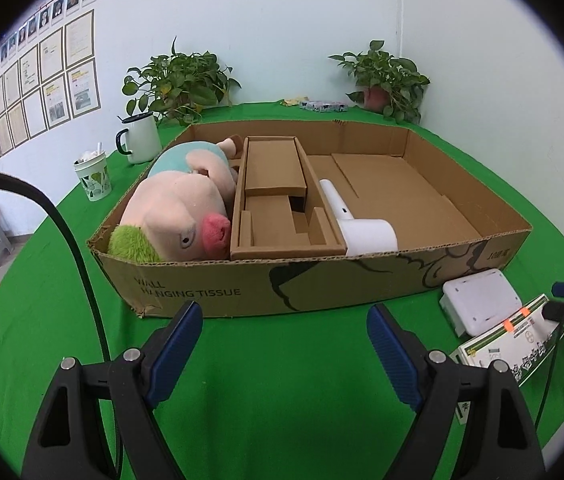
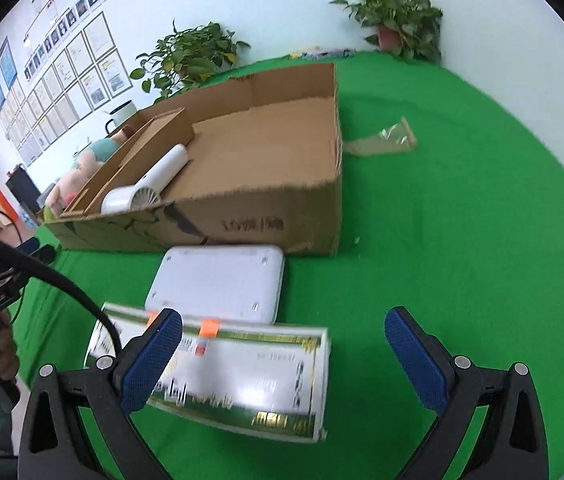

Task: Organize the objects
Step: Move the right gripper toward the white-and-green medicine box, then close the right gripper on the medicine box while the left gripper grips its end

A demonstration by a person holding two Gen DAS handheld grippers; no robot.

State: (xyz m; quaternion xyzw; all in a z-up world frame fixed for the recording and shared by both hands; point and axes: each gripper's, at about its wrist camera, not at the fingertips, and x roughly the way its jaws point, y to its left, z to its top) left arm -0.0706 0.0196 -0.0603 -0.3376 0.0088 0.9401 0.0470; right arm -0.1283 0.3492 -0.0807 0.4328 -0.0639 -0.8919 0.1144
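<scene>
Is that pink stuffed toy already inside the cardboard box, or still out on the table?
Inside. The plush toy lies on its side in the cardboard box's left compartment.

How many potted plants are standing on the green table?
2. One potted plant stands at the far left edge by the wall, behind the white mug. The other potted plant stands in the far right corner. Others may be outside the view.

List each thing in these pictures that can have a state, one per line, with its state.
Left gripper: open, empty.
Right gripper: open, empty.
Cardboard box: open-topped, partly filled.
Plush toy: lying in the box.
White fan: lying in the box.
White case: closed, outside the box.
Printed carton: closed, outside the box.
Mug: upright.
</scene>
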